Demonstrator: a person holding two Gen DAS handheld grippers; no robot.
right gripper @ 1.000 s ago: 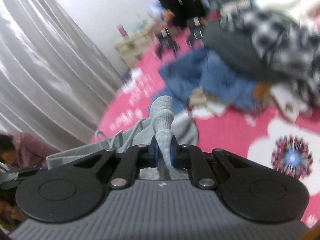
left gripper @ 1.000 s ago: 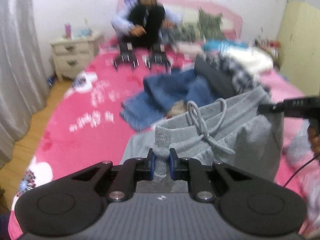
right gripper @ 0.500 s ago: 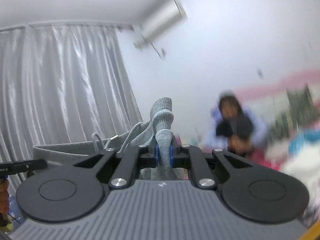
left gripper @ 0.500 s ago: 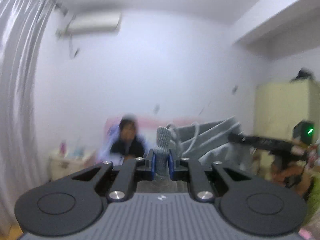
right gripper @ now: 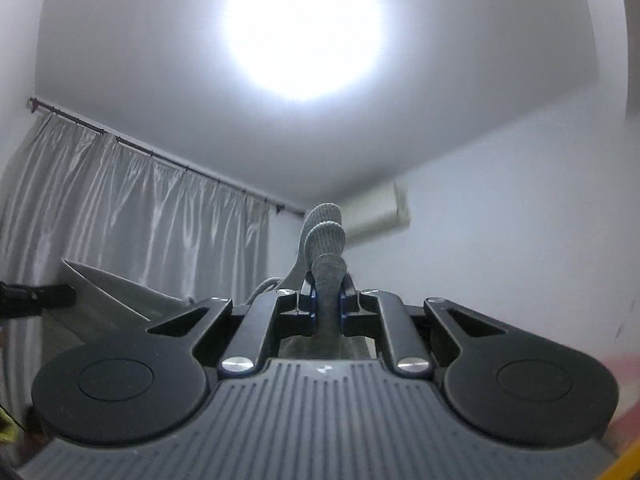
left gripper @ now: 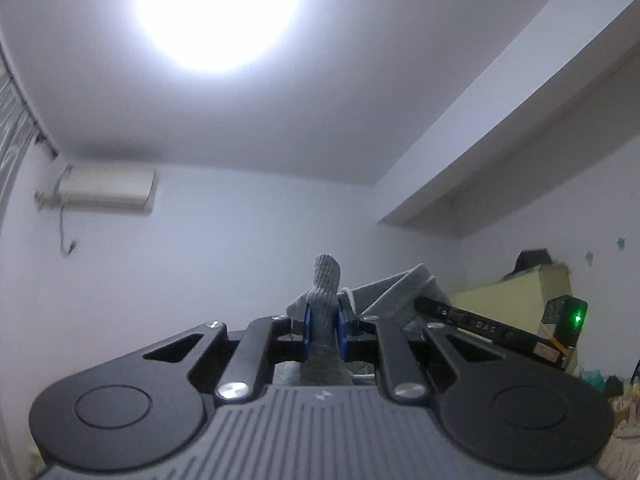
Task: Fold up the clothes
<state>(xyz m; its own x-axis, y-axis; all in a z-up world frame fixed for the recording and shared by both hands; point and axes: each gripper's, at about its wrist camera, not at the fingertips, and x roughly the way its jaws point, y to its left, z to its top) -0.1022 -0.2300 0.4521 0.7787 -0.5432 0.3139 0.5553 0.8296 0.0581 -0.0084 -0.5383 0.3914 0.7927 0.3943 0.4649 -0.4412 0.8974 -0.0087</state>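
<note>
Grey pants (left gripper: 394, 290): you hold them up high, near the ceiling light (left gripper: 218, 12).
Left gripper (left gripper: 323, 328): pinched tight on the pants.
Right gripper (right gripper: 327, 309): pinched tight on the pants too.

Grey ribbed-waistband sweatpants (left gripper: 325, 280) hang raised, waistband bunched upward at both corners.

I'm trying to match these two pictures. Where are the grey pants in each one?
Left wrist view: grey pants at lower centre, pinched between the jaws, cloth running right toward the other gripper.
Right wrist view: pants at centre, pinched between the jaws, cloth spreading left.
Shared landmark: the air conditioner on the wall.
</note>
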